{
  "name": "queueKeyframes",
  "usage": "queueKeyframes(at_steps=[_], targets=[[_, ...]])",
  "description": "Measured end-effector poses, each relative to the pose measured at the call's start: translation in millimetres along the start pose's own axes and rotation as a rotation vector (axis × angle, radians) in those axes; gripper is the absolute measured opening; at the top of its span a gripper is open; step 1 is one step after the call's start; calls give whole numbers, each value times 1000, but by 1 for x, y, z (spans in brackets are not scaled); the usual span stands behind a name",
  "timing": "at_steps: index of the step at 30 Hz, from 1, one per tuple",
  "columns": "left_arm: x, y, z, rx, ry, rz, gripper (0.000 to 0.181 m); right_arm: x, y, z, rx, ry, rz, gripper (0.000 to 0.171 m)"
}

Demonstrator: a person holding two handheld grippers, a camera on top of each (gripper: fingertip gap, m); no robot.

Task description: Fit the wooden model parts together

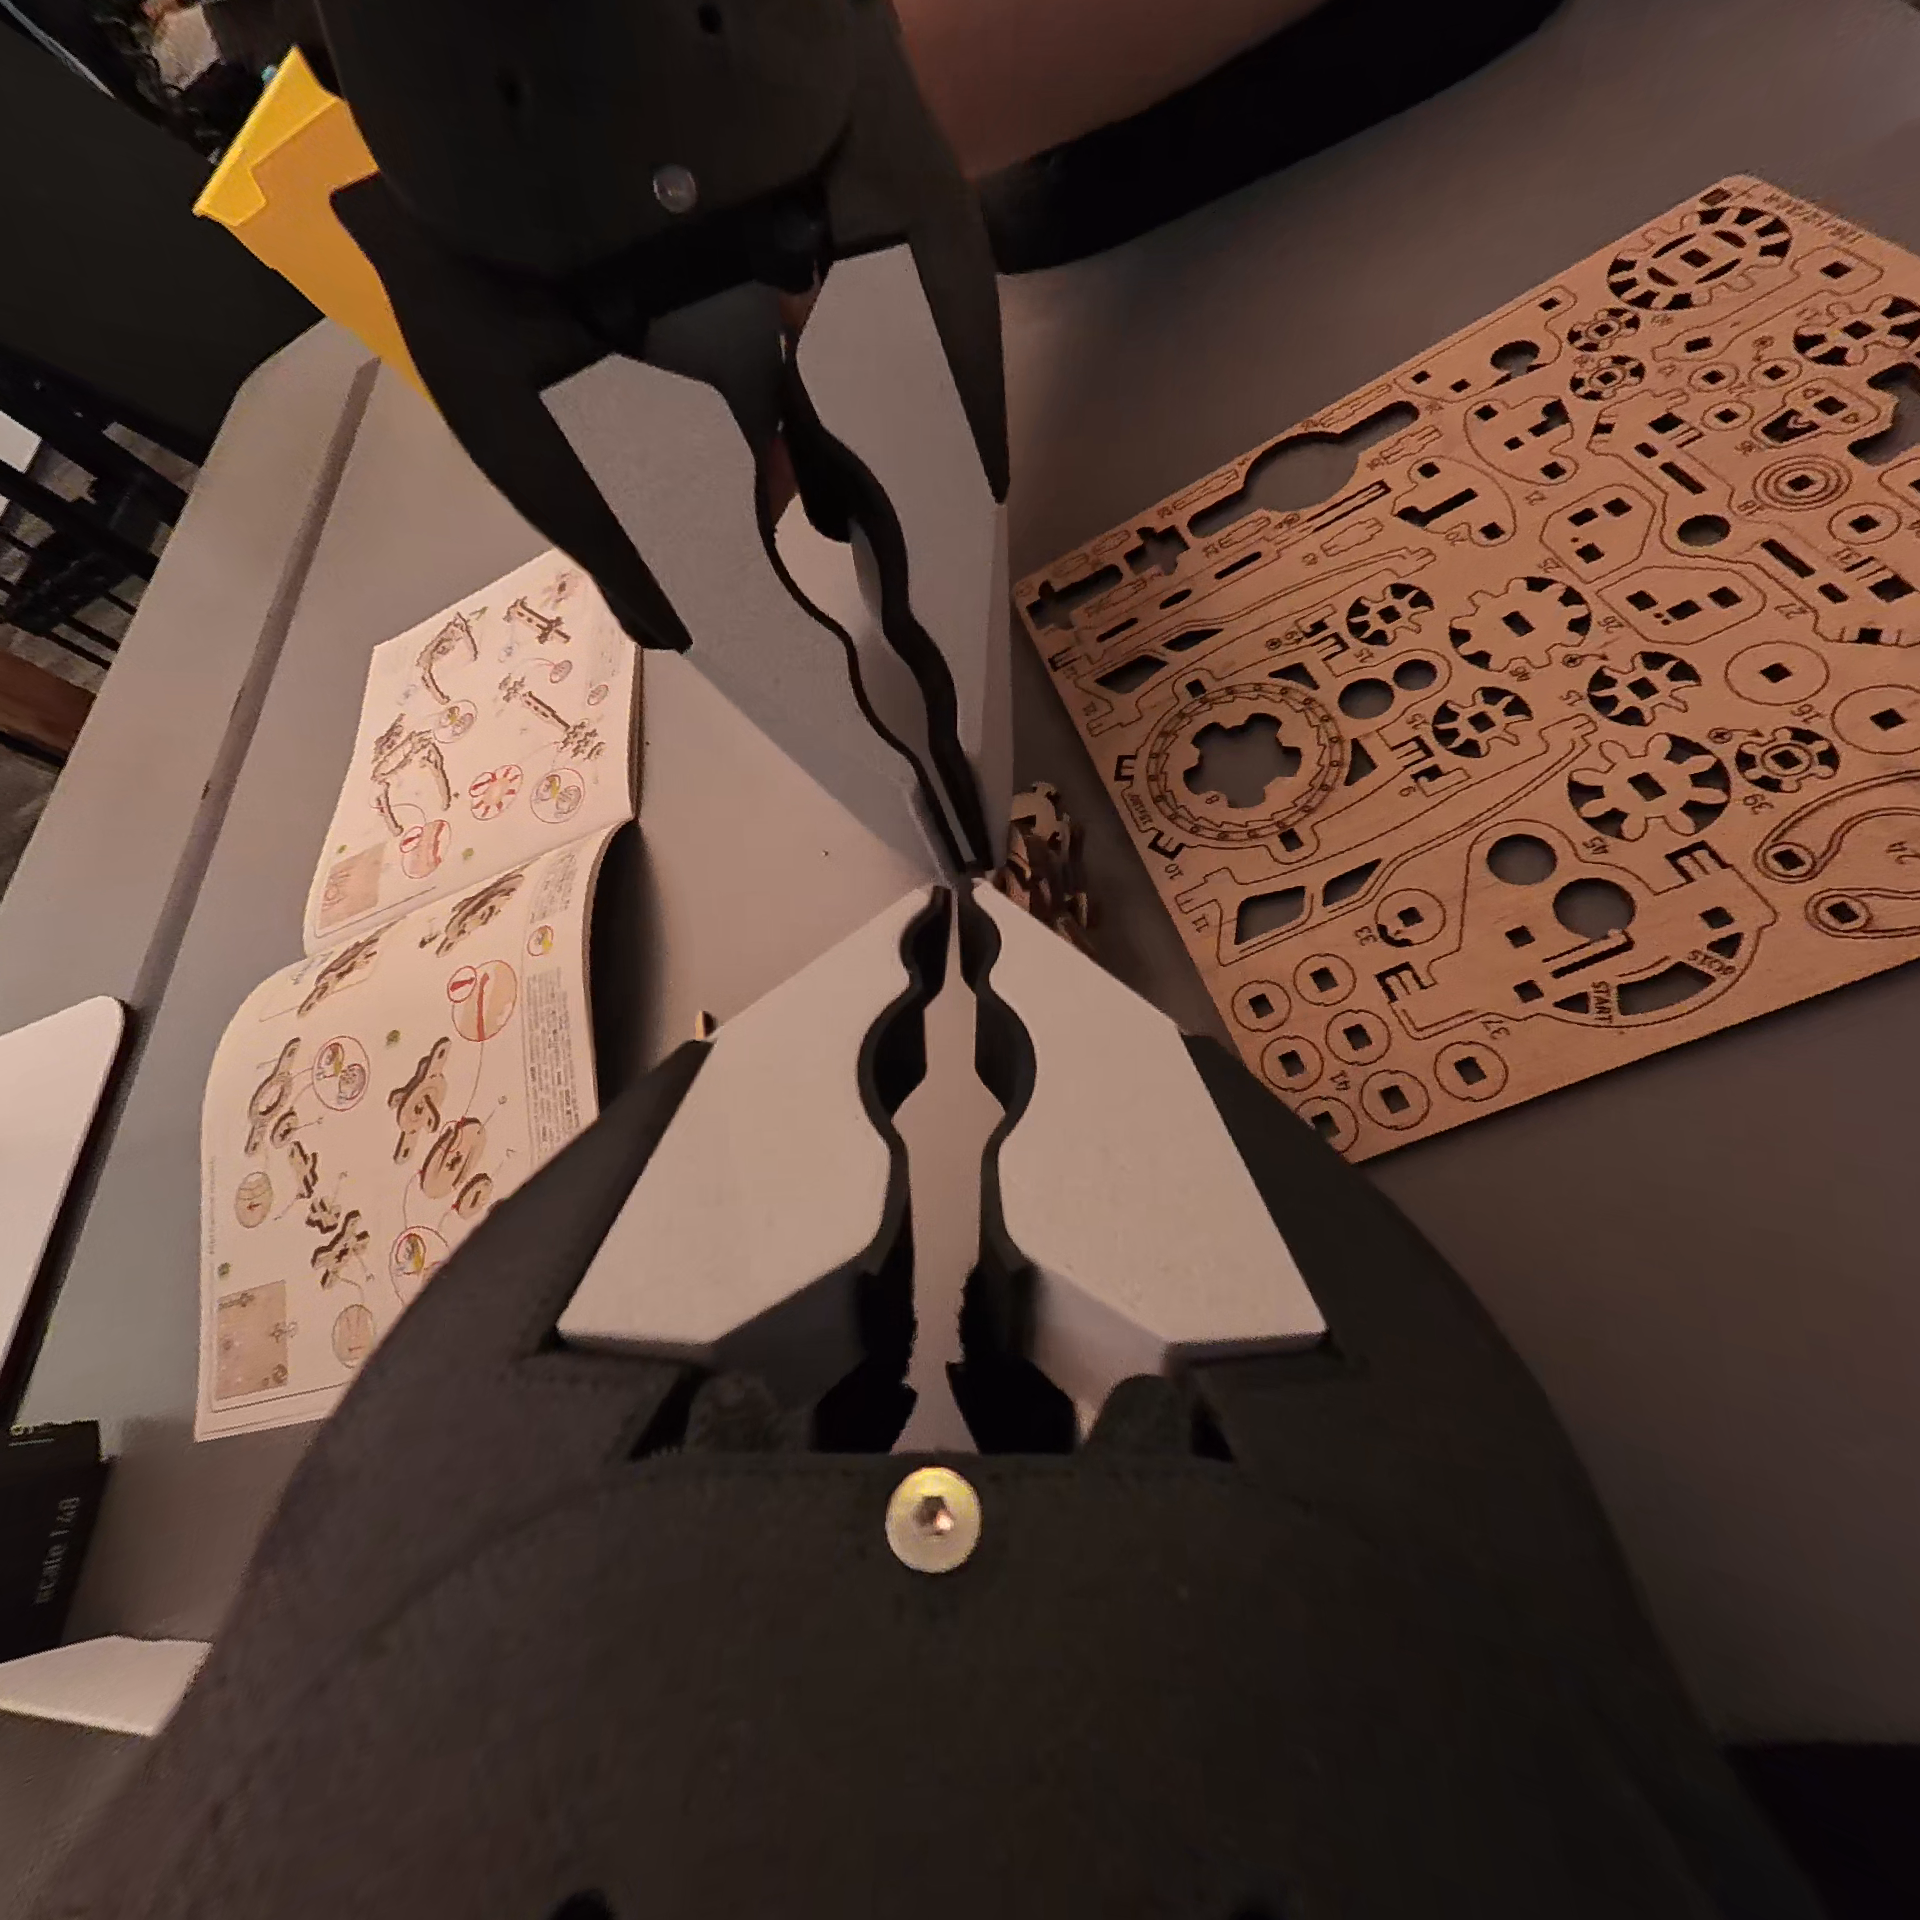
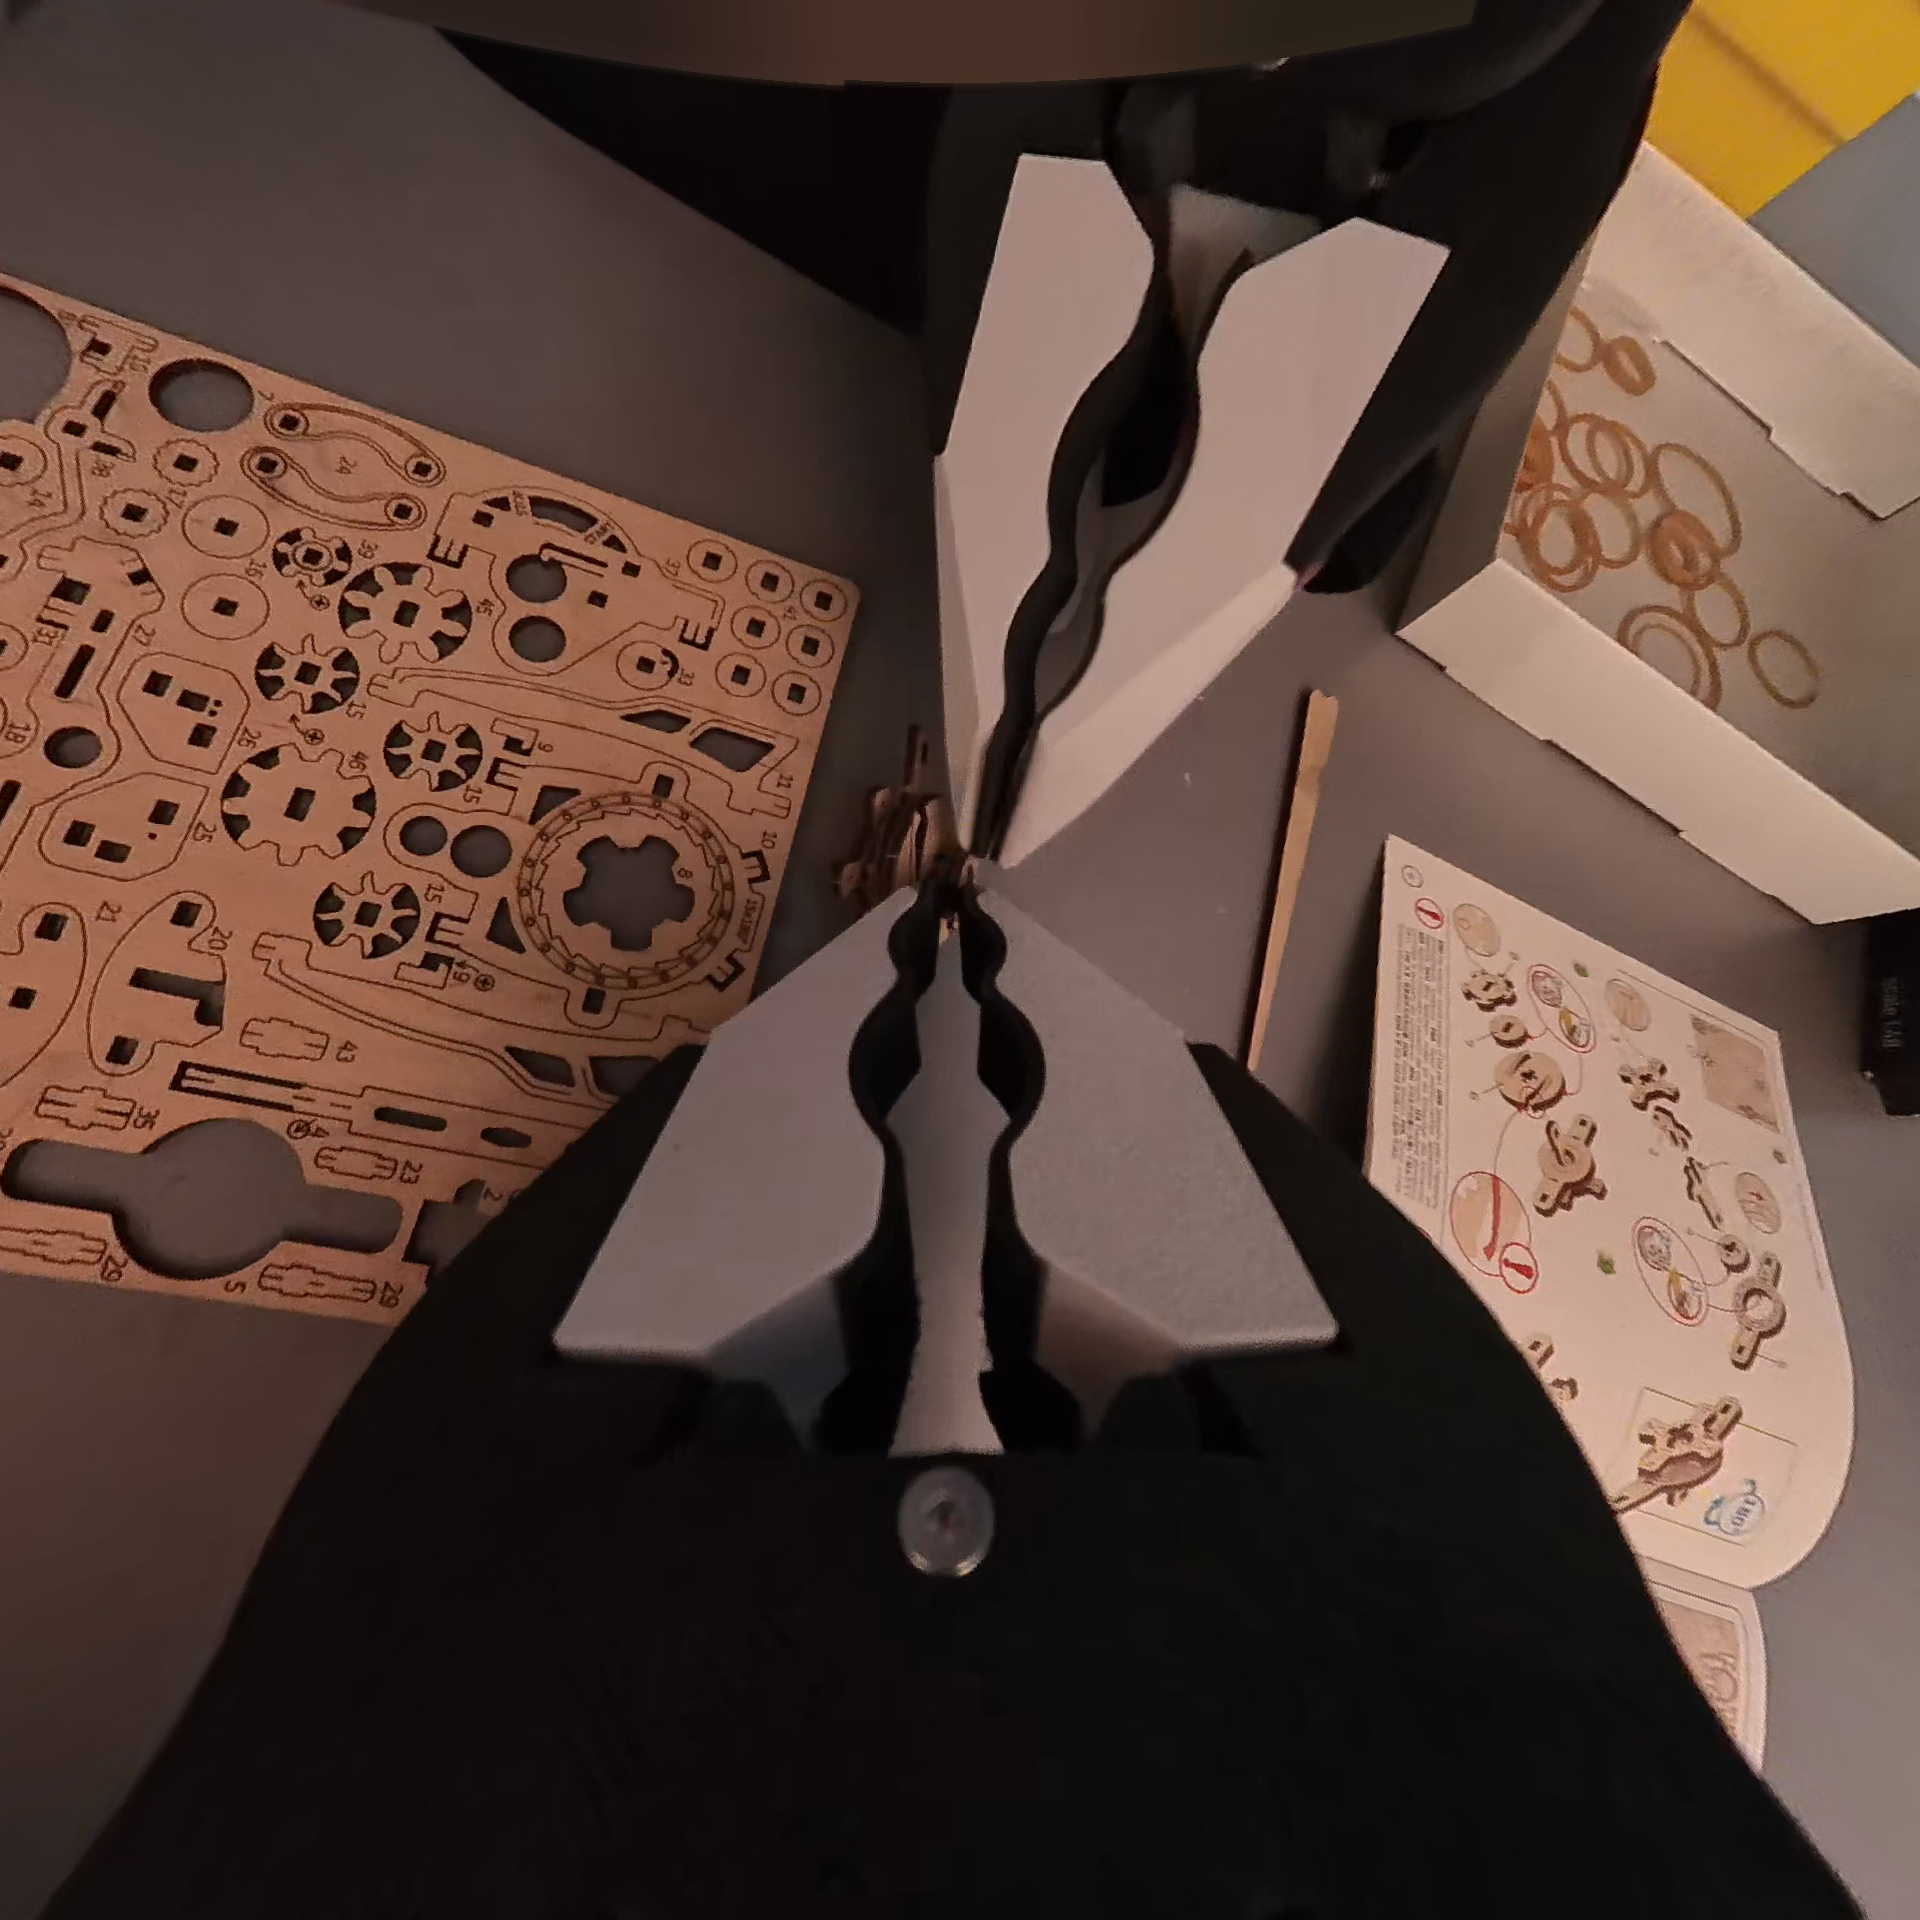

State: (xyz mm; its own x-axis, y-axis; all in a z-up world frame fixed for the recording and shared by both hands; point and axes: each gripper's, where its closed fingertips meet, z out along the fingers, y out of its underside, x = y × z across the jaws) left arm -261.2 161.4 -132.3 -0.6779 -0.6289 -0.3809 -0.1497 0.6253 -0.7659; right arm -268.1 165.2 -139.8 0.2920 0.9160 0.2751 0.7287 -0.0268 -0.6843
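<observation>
1. Our left tool and right tool meet tip to tip, each pinched together on the small wooden assembly held just above the counter.
2. The joint itself is hidden.
3. The laser-cut part sheet beside it holds mostly unpunched pieces, so we judge the build early; the instruction booklet lies open.

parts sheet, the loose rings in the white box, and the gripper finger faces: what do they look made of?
Parts sheet: thin plywood by the look, pale grain, dark burnt laser-cut edges, matte.
Rings: probably rubber bands, tan, thin, irregular loops; box looks like white cardboard.
Finger faces: light grey, matte, grainy, likely printed plastic; black wavy pads look rubbery, unconfirmed.
</observation>
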Motion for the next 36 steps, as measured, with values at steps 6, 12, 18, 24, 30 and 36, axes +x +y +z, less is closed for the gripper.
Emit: queueKeyframes(at_steps=[6,12,18,24,30,36], targets=[[-2,9,2,-33,14,-73,4,-1,0,0,2,4,-6,3],[-1,3,-5,28,80,-160,16,0,1,-1,6,6,3,3],[4,9,0,-26,49,-51,3,0,0,-1,15,8,-10,3],[5,8,0,-32,50,-29,0,4,-1,-1,23,28,-4,11],[5,8,2,-47,28,-2,0,-1,1,-1,5,-46,85,5],[3,10,5,-70,7,-15,0,3,5,-1,12,-80,221,9]])
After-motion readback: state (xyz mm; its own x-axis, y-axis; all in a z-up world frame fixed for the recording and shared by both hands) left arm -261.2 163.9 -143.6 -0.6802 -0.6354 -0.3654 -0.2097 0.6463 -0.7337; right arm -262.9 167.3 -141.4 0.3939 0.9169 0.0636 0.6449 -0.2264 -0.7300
